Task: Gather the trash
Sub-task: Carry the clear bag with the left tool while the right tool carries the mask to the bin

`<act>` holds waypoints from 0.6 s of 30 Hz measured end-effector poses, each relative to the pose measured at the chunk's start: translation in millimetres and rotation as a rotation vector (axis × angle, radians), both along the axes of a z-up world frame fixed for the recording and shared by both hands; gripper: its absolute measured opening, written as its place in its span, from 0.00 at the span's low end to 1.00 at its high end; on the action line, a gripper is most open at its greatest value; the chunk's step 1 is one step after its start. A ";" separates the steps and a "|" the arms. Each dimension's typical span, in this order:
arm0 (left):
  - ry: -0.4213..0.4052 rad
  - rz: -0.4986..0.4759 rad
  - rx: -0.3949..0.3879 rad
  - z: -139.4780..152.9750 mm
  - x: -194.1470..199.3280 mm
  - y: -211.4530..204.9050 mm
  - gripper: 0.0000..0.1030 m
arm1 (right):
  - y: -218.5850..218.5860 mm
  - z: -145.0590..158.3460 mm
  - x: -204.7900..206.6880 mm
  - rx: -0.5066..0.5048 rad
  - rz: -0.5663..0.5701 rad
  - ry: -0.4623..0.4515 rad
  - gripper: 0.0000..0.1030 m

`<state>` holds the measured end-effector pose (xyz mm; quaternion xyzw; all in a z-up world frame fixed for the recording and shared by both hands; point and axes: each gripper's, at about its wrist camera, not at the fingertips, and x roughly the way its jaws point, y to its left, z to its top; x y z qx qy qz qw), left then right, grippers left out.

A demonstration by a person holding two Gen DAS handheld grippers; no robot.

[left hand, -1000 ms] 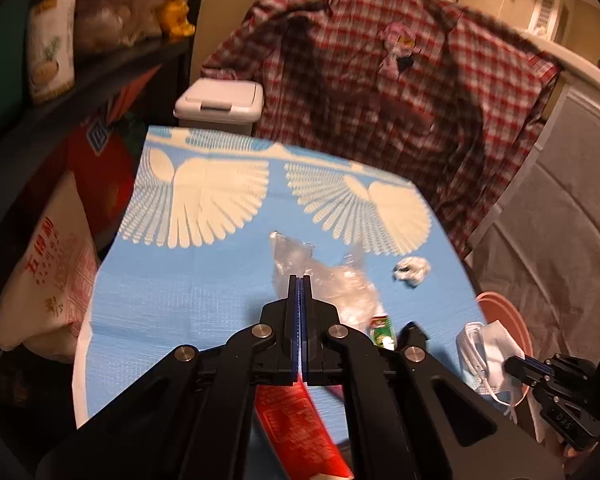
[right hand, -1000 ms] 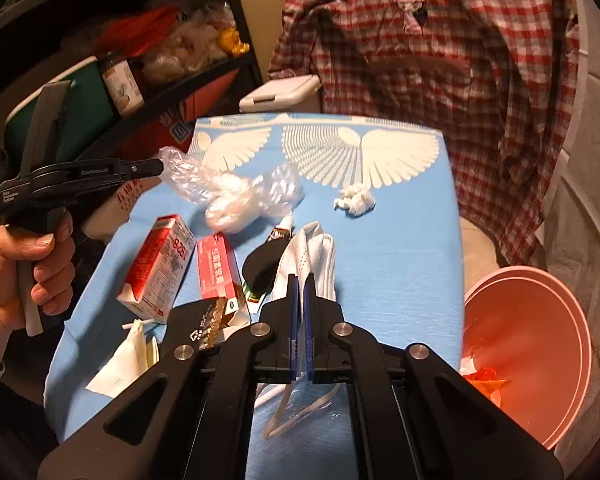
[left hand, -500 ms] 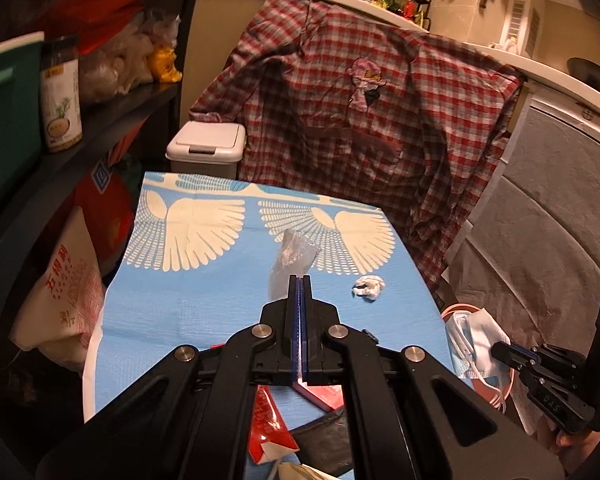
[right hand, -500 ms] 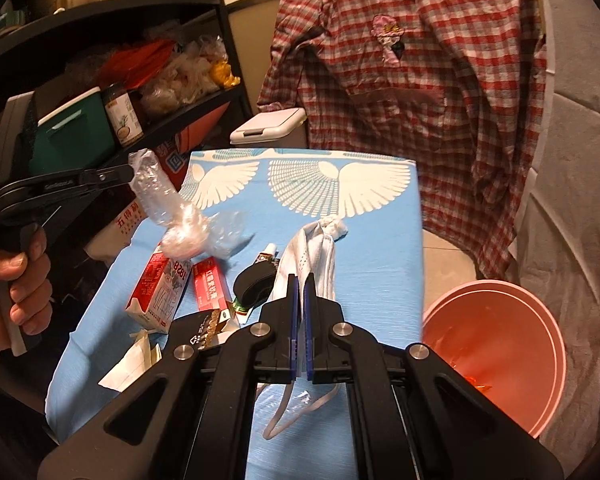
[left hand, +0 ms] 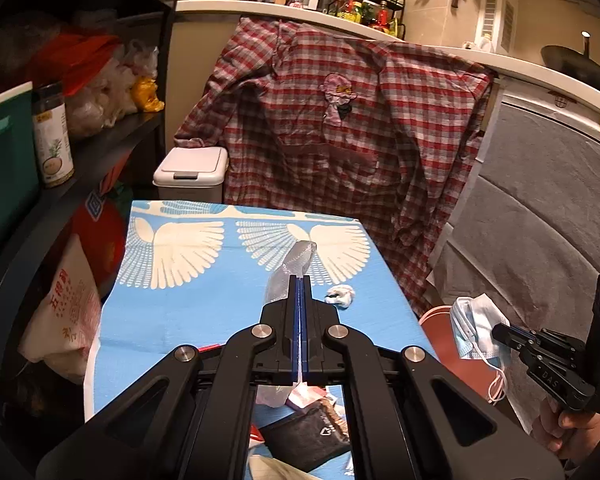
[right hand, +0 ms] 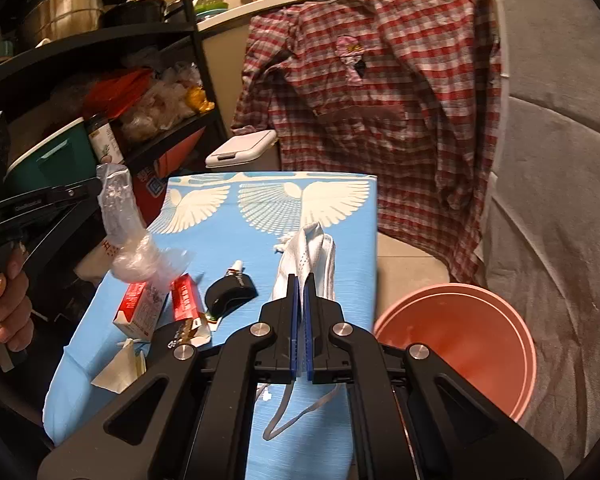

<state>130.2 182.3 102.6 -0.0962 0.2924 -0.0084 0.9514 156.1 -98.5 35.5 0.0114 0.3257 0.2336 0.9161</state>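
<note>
Hiding behind the face mask (right hand: 308, 256), the crumpled tissue (right hand: 281, 245) barely shows.

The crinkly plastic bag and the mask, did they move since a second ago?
Yes. The left gripper has lifted the plastic bag clear of the blue cloth; it now dangles. The right gripper has raised the face mask over toward the pink bin. Both stay clamped shut. The cartons and tissue wad stayed put.
</note>
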 end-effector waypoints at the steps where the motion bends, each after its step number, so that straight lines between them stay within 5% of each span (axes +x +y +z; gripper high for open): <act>1: -0.004 -0.003 0.003 2.1 -0.4 -2.6 0.00 | -3.4 0.5 0.2 0.002 -0.007 0.000 0.03; 18: -0.048 -0.075 -0.006 21.1 -3.6 -38.1 0.00 | -42.9 6.7 2.6 0.000 -0.096 -0.025 0.03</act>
